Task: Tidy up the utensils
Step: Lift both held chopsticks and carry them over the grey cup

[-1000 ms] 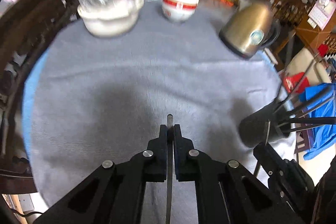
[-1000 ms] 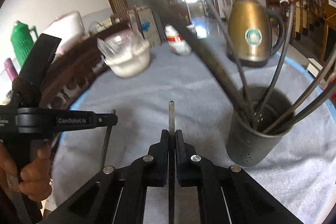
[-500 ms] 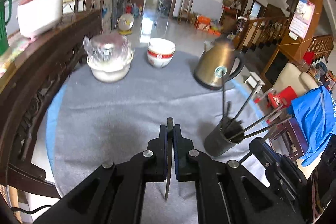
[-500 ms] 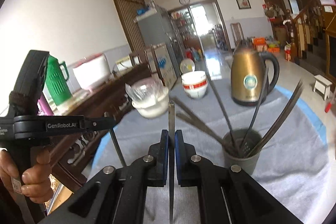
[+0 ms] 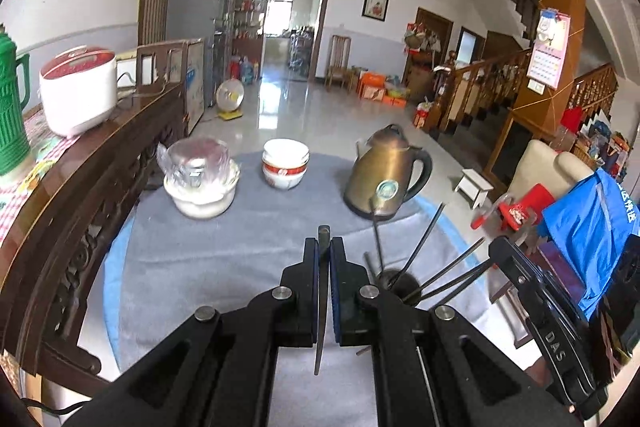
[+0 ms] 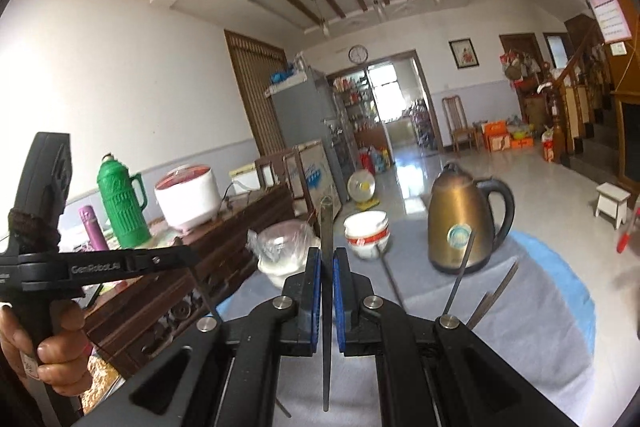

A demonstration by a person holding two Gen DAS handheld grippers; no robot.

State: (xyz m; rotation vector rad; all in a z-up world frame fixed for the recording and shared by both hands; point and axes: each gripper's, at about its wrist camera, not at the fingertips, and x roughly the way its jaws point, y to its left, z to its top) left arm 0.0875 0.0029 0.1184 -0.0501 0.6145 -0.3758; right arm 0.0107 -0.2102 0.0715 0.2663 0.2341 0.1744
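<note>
Both grippers are raised above a round tabletop [image 5: 192, 267] covered with a grey cloth. The left gripper [image 5: 324, 247] has its fingers [image 5: 310, 267] pinched narrow on a thin dark chopstick [image 5: 321, 307]; the stick runs lengthwise between the pads, its blunt end poking just past the tips and its thin end trailing back toward the camera. The right gripper [image 6: 328, 259] is in the same state: fingers [image 6: 312, 275] clamped on a second chopstick [image 6: 327, 267], which juts well beyond the tips. In the left wrist view, a dark utensil holder [image 5: 396, 283] sits on the cloth just right of the left gripper, partly hidden behind it, with several more dark sticks [image 5: 420, 251] fanning out of it. At the far edge of the tabletop stand a bronze kettle [image 5: 384, 175], stacked white bowls with a red band [image 5: 285, 163], and a white bowl covered in clear plastic [image 5: 200, 183]. In the right wrist view, a hand [image 6: 52, 347] grips the handle of the left gripper at the left edge.
</note>
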